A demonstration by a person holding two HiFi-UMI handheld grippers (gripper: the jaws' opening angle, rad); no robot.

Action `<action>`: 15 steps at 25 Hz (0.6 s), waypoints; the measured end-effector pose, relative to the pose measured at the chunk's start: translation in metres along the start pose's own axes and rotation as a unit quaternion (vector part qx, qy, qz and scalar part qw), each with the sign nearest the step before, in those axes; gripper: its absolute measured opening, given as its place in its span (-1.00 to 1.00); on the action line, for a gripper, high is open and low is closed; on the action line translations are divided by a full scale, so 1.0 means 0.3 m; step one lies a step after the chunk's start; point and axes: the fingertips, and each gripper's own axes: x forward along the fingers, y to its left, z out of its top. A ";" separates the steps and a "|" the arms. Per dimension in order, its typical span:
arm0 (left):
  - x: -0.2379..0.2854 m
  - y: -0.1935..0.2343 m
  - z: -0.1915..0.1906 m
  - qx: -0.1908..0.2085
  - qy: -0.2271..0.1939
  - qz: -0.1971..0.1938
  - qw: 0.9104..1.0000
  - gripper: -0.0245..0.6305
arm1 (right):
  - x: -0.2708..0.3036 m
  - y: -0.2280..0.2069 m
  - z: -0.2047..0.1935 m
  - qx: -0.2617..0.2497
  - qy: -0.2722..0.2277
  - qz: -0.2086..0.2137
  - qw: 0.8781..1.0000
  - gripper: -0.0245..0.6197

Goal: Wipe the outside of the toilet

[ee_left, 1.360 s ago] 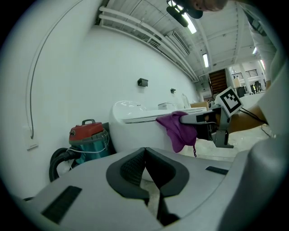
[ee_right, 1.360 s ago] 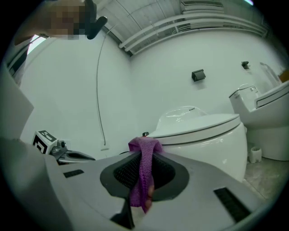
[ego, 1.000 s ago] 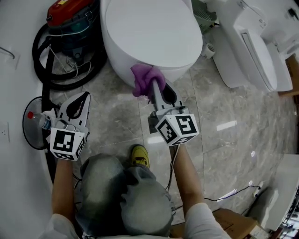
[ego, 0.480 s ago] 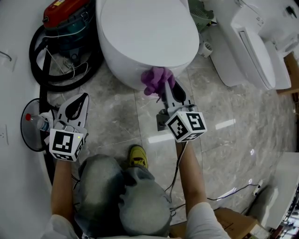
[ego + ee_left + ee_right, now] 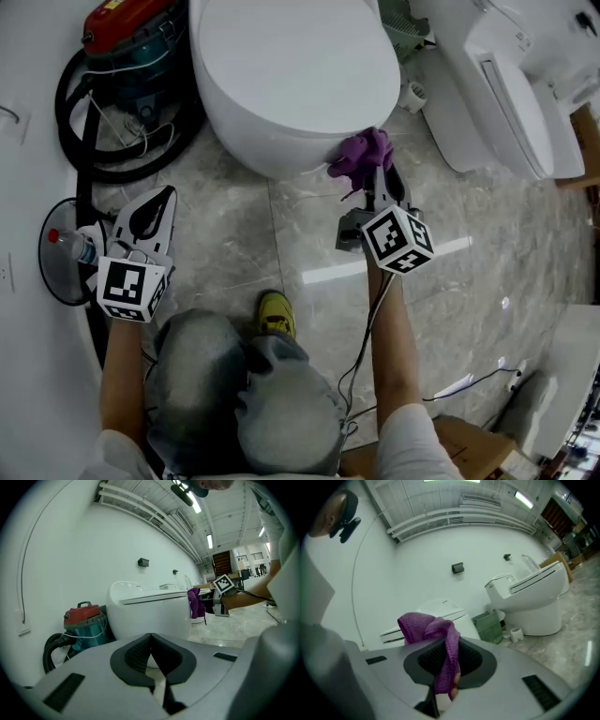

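Note:
A white toilet (image 5: 291, 75) with its lid down fills the top of the head view; it also shows in the left gripper view (image 5: 150, 613). My right gripper (image 5: 367, 169) is shut on a purple cloth (image 5: 361, 152) and presses it against the bowl's front right side. The cloth (image 5: 440, 639) hangs bunched between the jaws in the right gripper view. My left gripper (image 5: 155, 206) is shut and empty, held low to the left, well away from the bowl.
A red and teal vacuum (image 5: 131, 42) with a black hose (image 5: 89, 141) stands left of the toilet. A second white toilet (image 5: 506, 84) stands at right. A green basket (image 5: 408, 21) and a paper roll (image 5: 411, 97) lie between them. A bottle (image 5: 75, 246) sits far left.
My right gripper has slid the purple cloth to the right round the bowl's front, from the front middle to the front right side. The left gripper has stayed still.

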 end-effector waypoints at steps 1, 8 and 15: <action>0.002 -0.001 0.000 0.001 0.000 -0.001 1.000 -0.89 | 0.003 -0.043 0.003 0.002 0.001 -0.024 1.000 -0.73; 0.019 -0.001 -0.003 -0.001 0.001 -0.002 1.000 -0.89 | -0.011 -0.155 0.013 0.042 -0.006 -0.064 0.997 -0.73; 0.011 -0.028 0.010 0.002 -0.004 -0.006 1.000 -0.89 | -0.191 0.001 0.011 -0.048 -0.020 0.012 0.999 -0.73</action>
